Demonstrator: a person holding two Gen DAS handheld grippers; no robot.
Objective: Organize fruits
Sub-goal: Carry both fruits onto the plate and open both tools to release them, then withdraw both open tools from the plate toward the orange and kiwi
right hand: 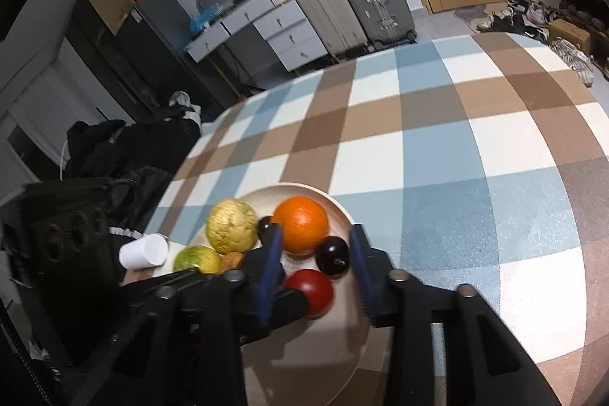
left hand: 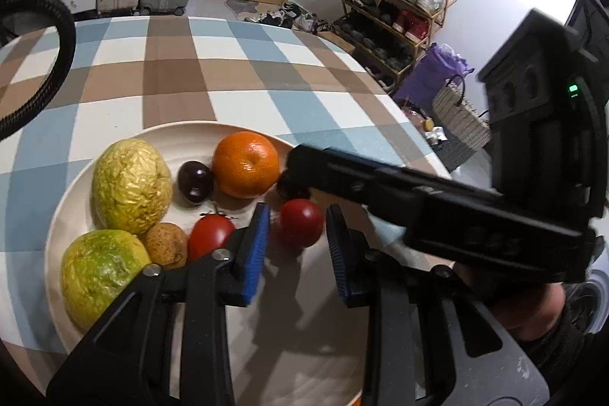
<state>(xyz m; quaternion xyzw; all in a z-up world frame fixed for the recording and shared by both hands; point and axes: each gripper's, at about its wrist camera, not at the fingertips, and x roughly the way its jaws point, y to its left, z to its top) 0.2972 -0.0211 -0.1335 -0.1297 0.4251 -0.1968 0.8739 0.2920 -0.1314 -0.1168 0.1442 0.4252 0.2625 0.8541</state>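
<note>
- Blue-padded left gripper [left hand: 297, 246] nearest the lens, jaws apart, hanging over the near half of the plate [left hand: 182, 130]; nothing between the pads.
- One red tomato [left hand: 300, 222] sits just ahead of the gap between those fingers; a second tomato [left hand: 210, 235], with green calyx, lies just outside the left finger.
- Right gripper [right hand: 316, 267] also spread, holding nothing; it reaches in from the right side, and in the left wrist view its black body [left hand: 437, 212] crosses above the plate's right edge.
- Between the right gripper's pads, seen from its own camera: a dark plum [right hand: 332, 255], the orange [right hand: 300, 225] beyond it, a red tomato [right hand: 310, 290] nearer.
- Cream plate holds all the fruit: orange at the far side, a second dark plum [left hand: 195, 181] left of it, a wrinkled yellow fruit [left hand: 131, 185] further left, a green-yellow fruit [left hand: 101, 271] at the near left rim, a small brown fruit [left hand: 166, 244] wedged between that and the calyx tomato.
- Plate rests on a table with a blue, brown and white checked cloth [left hand: 243, 90].
- White paper cup [right hand: 144, 250] lies on its side off the plate's left edge.
</note>
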